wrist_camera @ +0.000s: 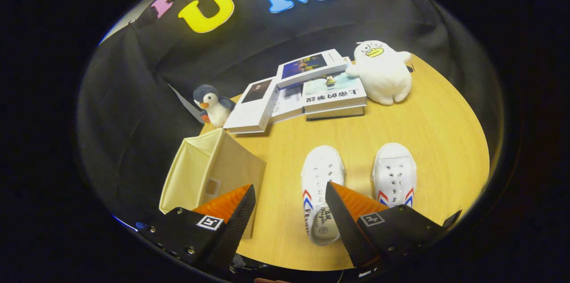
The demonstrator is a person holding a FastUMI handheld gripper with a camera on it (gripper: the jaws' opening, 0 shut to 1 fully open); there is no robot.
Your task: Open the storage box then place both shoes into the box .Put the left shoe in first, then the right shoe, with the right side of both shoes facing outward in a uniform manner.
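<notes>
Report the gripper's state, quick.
Gripper: open, holding nothing; fingers spread above the table, box by one, left shoe by the other.

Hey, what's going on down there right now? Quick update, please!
Gripper open, holding nothing, above the table. Storage box open by one finger; both shoes out, left shoe and right shoe side by side. Nothing between shoes and box.

1. A staged recording booth, not a lived-in room: black cloth hangs as the wall behind and to the left.
2. A round wooden bench carries arranged props: stacked books, a penguin toy and a white duck toy at the far side.
3. The claw, fingers apart, hovers over the near side.
</notes>
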